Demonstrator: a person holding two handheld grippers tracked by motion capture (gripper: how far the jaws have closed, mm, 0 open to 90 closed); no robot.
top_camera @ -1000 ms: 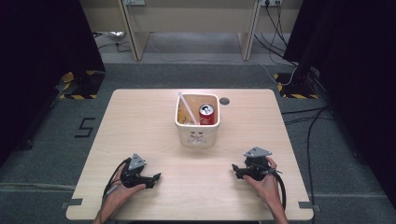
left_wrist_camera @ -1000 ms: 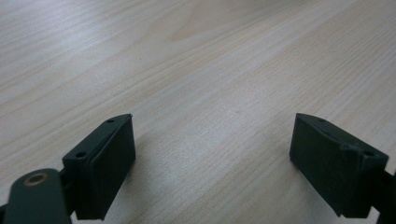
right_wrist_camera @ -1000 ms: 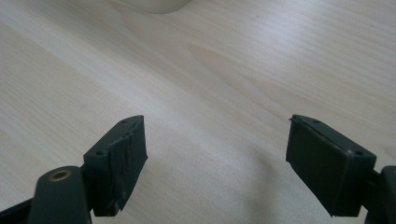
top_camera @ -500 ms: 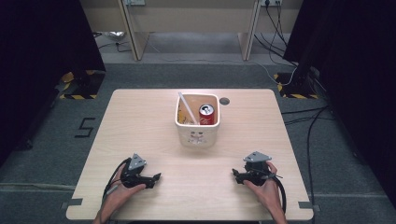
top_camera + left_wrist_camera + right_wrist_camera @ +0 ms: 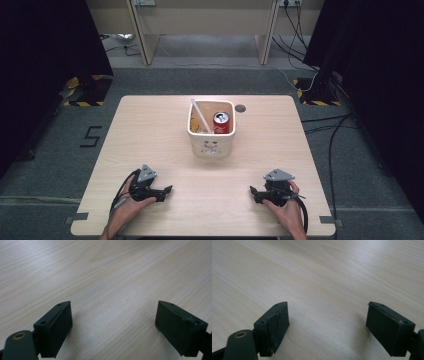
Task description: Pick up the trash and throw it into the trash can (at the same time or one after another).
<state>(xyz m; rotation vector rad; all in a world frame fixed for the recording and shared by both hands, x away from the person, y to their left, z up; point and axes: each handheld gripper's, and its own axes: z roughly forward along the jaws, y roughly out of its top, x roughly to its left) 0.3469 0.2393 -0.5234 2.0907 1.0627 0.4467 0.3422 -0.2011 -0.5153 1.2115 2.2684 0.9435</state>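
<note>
A white bin (image 5: pixel 211 142) stands at the middle of the wooden table (image 5: pixel 150 135), holding a red soda can (image 5: pixel 221 122) and a white straw-like stick (image 5: pixel 201 115). My left gripper (image 5: pixel 167 190) rests on the table near the front left, held by a hand, jaws pointing right. My right gripper (image 5: pixel 253 192) rests near the front right, jaws pointing left. In the left gripper view the left gripper (image 5: pixel 113 317) is open over bare wood. The right gripper (image 5: pixel 327 317) in its own view is likewise open, with nothing between the jaws.
A small dark round hole (image 5: pixel 240 108) sits in the tabletop just right of the bin. Desk legs (image 5: pixel 140 35) and cables (image 5: pixel 325 125) are on the grey floor beyond the table. Dark curtains (image 5: pixel 45 45) flank both sides.
The right gripper has slid a little toward the table's front edge and right. The left gripper has stayed put.
</note>
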